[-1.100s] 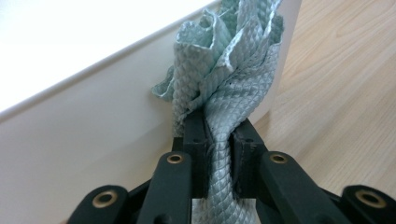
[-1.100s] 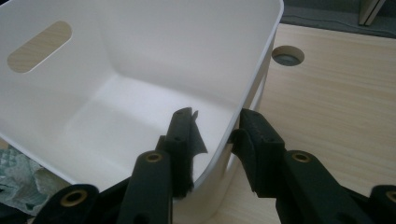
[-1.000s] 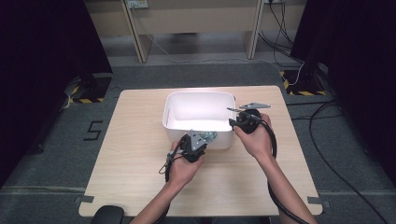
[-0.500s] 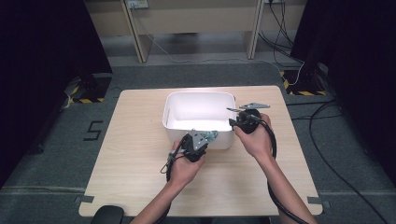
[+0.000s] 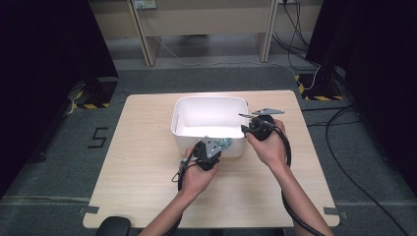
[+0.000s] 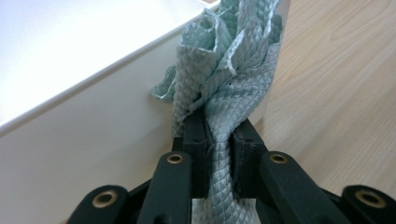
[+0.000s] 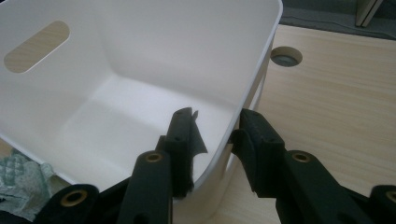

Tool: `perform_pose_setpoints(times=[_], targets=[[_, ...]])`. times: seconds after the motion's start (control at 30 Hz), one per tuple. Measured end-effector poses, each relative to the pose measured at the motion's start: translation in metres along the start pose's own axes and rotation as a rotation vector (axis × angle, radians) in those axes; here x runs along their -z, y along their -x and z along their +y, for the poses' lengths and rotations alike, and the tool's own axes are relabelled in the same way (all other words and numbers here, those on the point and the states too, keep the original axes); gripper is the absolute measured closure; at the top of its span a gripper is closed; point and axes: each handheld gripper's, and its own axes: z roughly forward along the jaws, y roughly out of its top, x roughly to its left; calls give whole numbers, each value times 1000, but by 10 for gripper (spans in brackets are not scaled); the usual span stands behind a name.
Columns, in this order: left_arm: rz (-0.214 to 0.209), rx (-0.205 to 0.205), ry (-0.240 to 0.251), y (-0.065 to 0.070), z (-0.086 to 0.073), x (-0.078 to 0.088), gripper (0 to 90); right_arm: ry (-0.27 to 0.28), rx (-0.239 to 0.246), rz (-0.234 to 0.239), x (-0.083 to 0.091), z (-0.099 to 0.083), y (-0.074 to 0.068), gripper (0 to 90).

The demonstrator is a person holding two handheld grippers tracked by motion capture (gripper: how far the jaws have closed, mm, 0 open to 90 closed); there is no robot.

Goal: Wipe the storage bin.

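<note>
Item one, the white rectangular plastic bin [image 5: 209, 123] at mid-table: we hold its right wall at a near corner between the right gripper [image 7: 217, 128] jaws, which straddle the rim; whether they press we cannot tell. Risk, as we judge it: the bin tips or slides if pulled.

Item two, the pale green quilted cloth [image 6: 229, 84]: clenched in the left gripper [image 6: 219, 140], bunched against the bin's near outer wall, long axis rising towards the rim. It may snag there.

Black fingers [image 6: 196, 140], brass rivets, trailing black cables
</note>
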Motion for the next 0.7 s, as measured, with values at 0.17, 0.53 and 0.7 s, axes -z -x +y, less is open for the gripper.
perform_pose_setpoints(times=[0.17, 0.53, 0.7], targets=[[0, 0, 3, 0, -1, -1, 788, 0, 3, -1, 0, 0, 0, 668], [-4, -7, -5, 2, -4, -5, 789, 1, 0, 1, 0, 0, 0, 668], [-4, -1, -5, 3, -5, -7, 789, 1, 0, 0, 0, 0, 0, 668]])
